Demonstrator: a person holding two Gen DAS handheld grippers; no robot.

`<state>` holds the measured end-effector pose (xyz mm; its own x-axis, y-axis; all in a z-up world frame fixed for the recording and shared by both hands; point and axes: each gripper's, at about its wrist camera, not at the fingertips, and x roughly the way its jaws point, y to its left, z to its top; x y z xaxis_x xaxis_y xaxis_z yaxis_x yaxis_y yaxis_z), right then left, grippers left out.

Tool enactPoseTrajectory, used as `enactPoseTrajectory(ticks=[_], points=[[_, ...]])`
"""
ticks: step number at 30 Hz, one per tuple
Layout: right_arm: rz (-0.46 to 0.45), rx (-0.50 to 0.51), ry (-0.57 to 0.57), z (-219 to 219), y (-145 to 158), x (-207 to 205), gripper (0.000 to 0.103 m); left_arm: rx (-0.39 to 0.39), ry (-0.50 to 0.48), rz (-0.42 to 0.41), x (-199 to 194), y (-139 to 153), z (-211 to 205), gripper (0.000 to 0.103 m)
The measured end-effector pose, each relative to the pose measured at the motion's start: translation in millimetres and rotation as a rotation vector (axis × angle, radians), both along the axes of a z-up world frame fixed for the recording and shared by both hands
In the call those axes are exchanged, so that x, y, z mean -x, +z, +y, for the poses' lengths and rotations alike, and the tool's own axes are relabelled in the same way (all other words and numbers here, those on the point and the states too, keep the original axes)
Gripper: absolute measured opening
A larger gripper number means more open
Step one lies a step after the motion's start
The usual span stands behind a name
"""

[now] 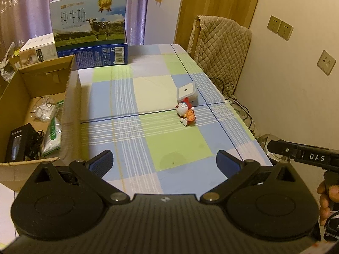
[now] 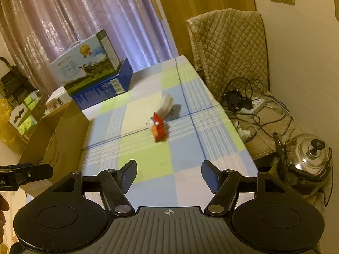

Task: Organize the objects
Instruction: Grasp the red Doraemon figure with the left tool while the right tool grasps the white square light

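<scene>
Left wrist view: the left claw [image 1: 164,162] hangs spread wide above the near end of a table [image 1: 148,131] covered in a blue, green and cream checked cloth, with nothing between its blue-padded fingers [image 1: 101,163]. Well ahead of the claw and a little to its right, a small red, white and blue toy figure [image 1: 186,113] lies on the cloth. Just beyond the toy, touching or nearly touching it, sits a small white and grey box [image 1: 186,93] with rounded corners. To the claw's left an open cardboard box [image 1: 27,97] stands against the table edge, holding a black item, cables and plastic packets. Far ahead on the left a milk carton box [image 1: 89,27] printed with a cow rests at the back of the table. At the right edge the right claw's black body and a hand [image 1: 326,196] gripping its handle enter the picture.

Right wrist view: the right claw [image 2: 168,174] is also spread open and empty, above the table's near end. The toy figure [image 2: 157,129] lies ahead, slightly left of centre, with the white box [image 2: 165,105] just behind it. To the claw's right, off the table, stands a shiny metal kettle [image 2: 307,158], with tangled cables and a power strip [image 2: 254,105] beyond it. A quilted beige cover [image 2: 228,48] drapes a chair farther back.
</scene>
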<state>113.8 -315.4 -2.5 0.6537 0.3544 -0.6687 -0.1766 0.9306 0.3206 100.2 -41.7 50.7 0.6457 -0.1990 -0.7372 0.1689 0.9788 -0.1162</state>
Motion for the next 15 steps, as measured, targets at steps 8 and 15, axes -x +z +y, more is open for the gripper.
enactPoseTrajectory(ticks=[8,15], points=[[0.008,0.019,-0.009,-9,-6,-20,0.065,0.004,-0.014,0.022,-21,-14,-16,0.102],[0.014,0.05,-0.001,-10,-13,-44,0.065,0.017,-0.032,0.04,-47,-33,-28,0.101]])
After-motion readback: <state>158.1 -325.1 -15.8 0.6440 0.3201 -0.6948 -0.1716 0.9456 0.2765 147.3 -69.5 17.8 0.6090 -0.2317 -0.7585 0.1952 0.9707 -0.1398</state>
